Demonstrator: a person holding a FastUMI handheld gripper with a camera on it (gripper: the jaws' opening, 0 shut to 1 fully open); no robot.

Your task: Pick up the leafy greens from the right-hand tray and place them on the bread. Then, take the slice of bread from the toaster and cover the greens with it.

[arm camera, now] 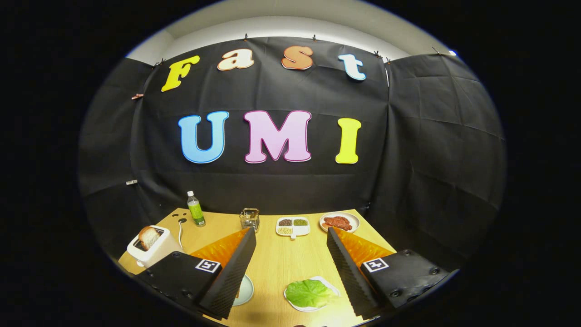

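Your gripper hangs wide open and empty above the wooden table, the limp, feather-light lettuce leaf on its white tray between the fingers toward five o'clock; pinch its thick, crumpled middle gently.

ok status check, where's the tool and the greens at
Tool open, nothing held. Leafy greens on their tray, between the fingers. Bread slice upright in toaster. Nothing in the way.
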